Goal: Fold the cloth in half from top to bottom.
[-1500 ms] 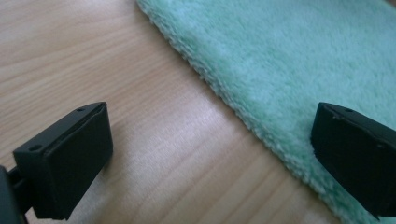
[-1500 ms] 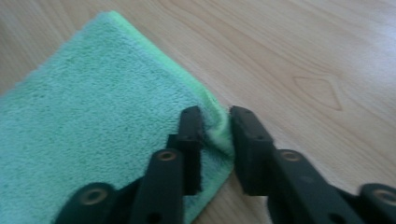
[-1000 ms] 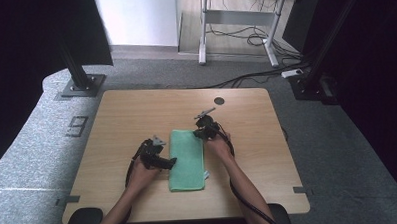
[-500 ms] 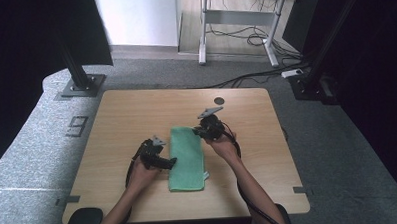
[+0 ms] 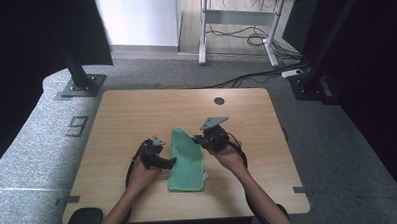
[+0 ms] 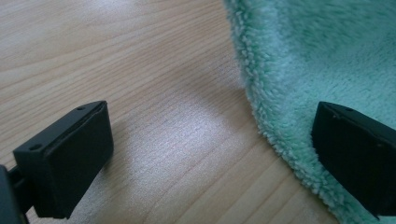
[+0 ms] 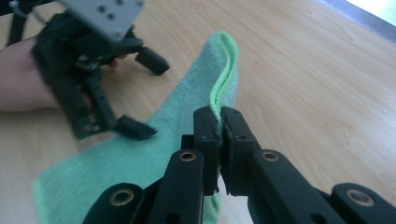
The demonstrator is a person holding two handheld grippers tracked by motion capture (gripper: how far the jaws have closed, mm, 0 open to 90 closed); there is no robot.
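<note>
On the table (image 5: 136, 114) the green cloth (image 5: 187, 160) lies between the hands, its far edge pinched and lifted by the right gripper (image 7: 218, 122), while the left gripper (image 5: 169, 163) rests with jaws wide at its left edge, one pad seemingly on the pile.

A lab or recording studio is showing here: a wooden counter (image 5: 136, 114) is standing on grey carpet (image 5: 47, 147), with black stands (image 5: 77, 71) and dark curtains (image 5: 29, 43) flanking it. Behind it, a metal-legged desk (image 5: 238, 20) is sitting over loose cables (image 5: 244, 40) and a power strip (image 5: 292, 73).
</note>
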